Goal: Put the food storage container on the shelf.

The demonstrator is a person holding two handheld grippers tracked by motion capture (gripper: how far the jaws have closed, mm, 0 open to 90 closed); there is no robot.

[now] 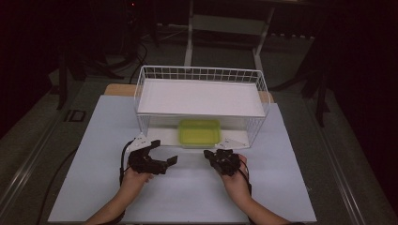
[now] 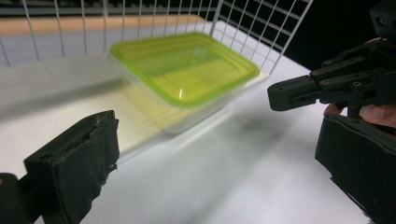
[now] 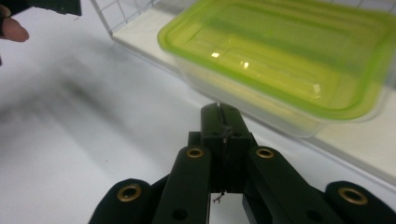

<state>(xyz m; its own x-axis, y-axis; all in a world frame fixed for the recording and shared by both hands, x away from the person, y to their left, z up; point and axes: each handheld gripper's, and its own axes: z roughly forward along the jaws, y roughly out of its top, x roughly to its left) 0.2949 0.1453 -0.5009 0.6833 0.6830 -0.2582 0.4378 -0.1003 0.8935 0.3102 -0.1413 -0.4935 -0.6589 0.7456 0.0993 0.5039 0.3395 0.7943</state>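
Observation:
A clear container with a lime-green lid (image 1: 199, 132) (image 2: 187, 67) (image 3: 289, 56) sits on the low white floor of a wire basket (image 1: 141, 84), under its white shelf (image 1: 199, 97). My left gripper (image 1: 163, 152) (image 2: 219, 168) lies on the table just left of the container's front, its jaws wide open with nothing between them. Just right of the container's front is my right gripper (image 1: 207, 153) (image 3: 219, 112), jaws shut and empty, the tip close to the container's wall. The right gripper (image 2: 317, 86) also appears at the right of the left gripper view.
The basket stands at the back of a pale table sheet (image 1: 187, 197), open toward me. Wire walls (image 2: 261, 28) close its sides and back. Dark floor and table legs lie beyond. A fingertip (image 3: 11, 29) of the left hand shows in the right gripper view.

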